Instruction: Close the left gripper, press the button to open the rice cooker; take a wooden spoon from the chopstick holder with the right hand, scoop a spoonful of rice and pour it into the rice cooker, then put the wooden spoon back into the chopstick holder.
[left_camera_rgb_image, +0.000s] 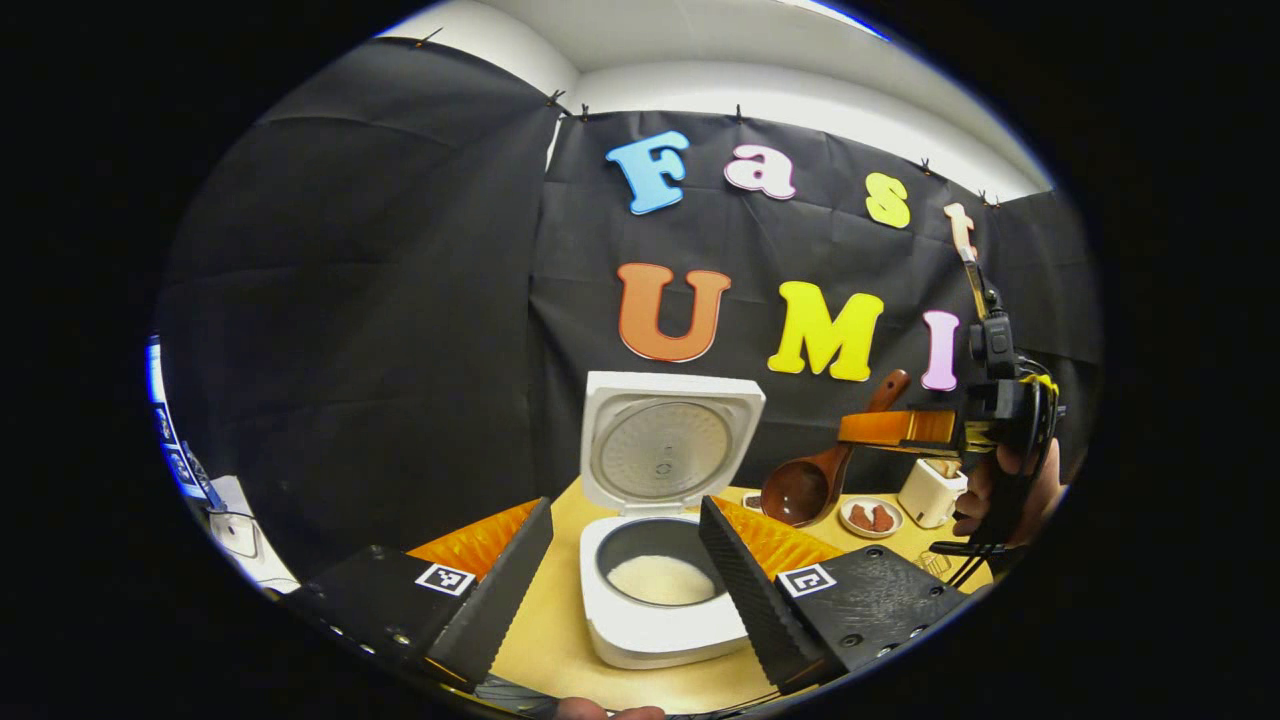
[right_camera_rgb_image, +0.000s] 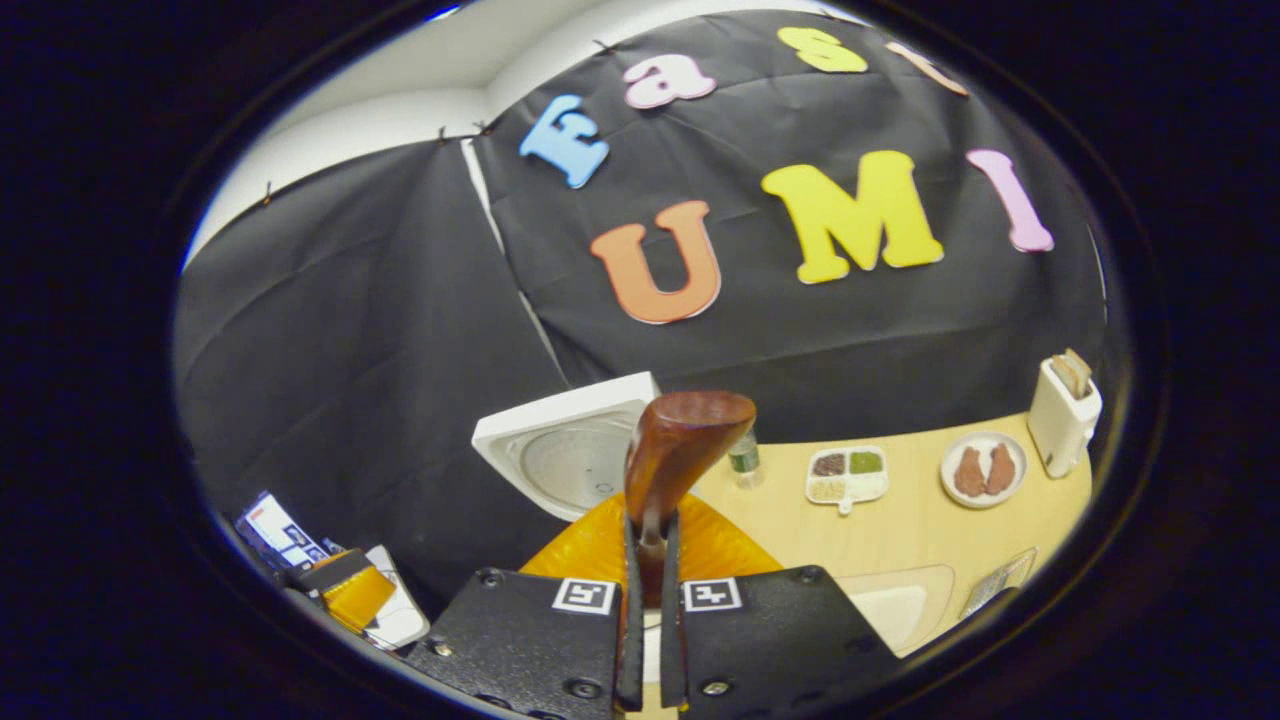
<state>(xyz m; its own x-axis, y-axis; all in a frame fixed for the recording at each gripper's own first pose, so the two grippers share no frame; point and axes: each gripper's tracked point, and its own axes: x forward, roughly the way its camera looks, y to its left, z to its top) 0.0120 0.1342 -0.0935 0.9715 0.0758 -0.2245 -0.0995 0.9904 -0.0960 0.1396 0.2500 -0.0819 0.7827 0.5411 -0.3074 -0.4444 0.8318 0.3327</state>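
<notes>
Nearest the lens in the left gripper view, the left gripper (left_camera_rgb_image: 622, 575) hangs with its two fingers spread wide and nothing between them, framing the white, square-bodied rice cooker (left_camera_rgb_image: 655, 610) that stands on the pale wooden table (left_camera_rgb_image: 540, 640). The cooker's lid (left_camera_rgb_image: 668, 443) is up, and a low bed of white rice (left_camera_rgb_image: 660, 578) lies in the dark inner pot. In the right gripper view, the right gripper (right_camera_rgb_image: 648, 610) has its fingers drawn almost together on the handle of the dark brown wooden spoon (right_camera_rgb_image: 680, 445), both pressing it; the handle runs up and away from the camera.

Further off in the left gripper view, that same spoon shows its round bowl hanging low, above the table to the cooker's right, empty as far as I can tell. A hand (left_camera_rgb_image: 985, 490) carries the gripper. Behind it sit a small white plate of brown pieces (left_camera_rgb_image: 871, 517) and a white toaster (left_camera_rgb_image: 932, 492). I cannot pick out the chopstick holder.

By my judgement the spoon is light, stiff and smooth-finished, so it could twist or slide in a loose pinch. A firm hold on the handle's middle, as now, should keep the bowl level.
</notes>
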